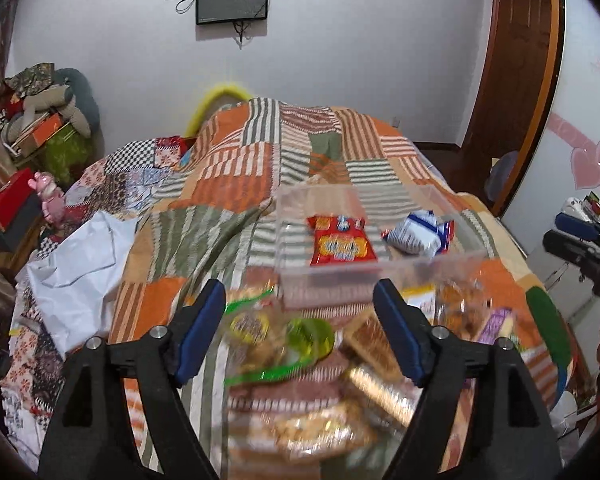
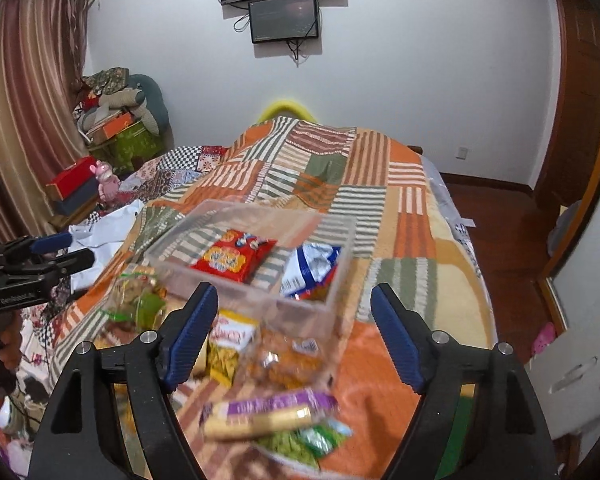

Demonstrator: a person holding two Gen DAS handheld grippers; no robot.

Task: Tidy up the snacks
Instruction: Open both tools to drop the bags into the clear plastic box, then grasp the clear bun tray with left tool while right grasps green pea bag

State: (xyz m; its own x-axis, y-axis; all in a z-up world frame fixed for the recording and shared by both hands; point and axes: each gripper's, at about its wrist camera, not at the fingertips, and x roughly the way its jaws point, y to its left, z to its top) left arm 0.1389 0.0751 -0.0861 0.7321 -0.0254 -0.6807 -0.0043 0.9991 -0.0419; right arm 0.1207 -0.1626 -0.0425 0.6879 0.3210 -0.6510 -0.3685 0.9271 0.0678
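Note:
A clear plastic box (image 1: 380, 278) stands on the patchwork bed. Inside it lie a red snack packet (image 1: 340, 242) and a blue-and-white packet (image 1: 418, 234). My left gripper (image 1: 300, 294) hovers open just before the box, above a blurred green-trimmed packet (image 1: 276, 336), with nothing between its pads. My right gripper (image 2: 294, 296) is also open and empty, over loose snacks in front of the box (image 2: 344, 256): a yellow packet (image 2: 232, 336), an orange bag (image 2: 284, 360), a purple bar (image 2: 272, 412) and a green packet (image 2: 300, 444). Each gripper shows at the edge of the other's view.
The bed's striped blanket (image 1: 236, 184) stretches to the far wall. A white cloth (image 1: 80, 256) lies at its left edge, near a red box (image 2: 74, 178) and a pink toy (image 2: 108, 184). A clutter pile (image 2: 120, 116) fills the far left corner; wooden floor (image 2: 496, 216) lies right.

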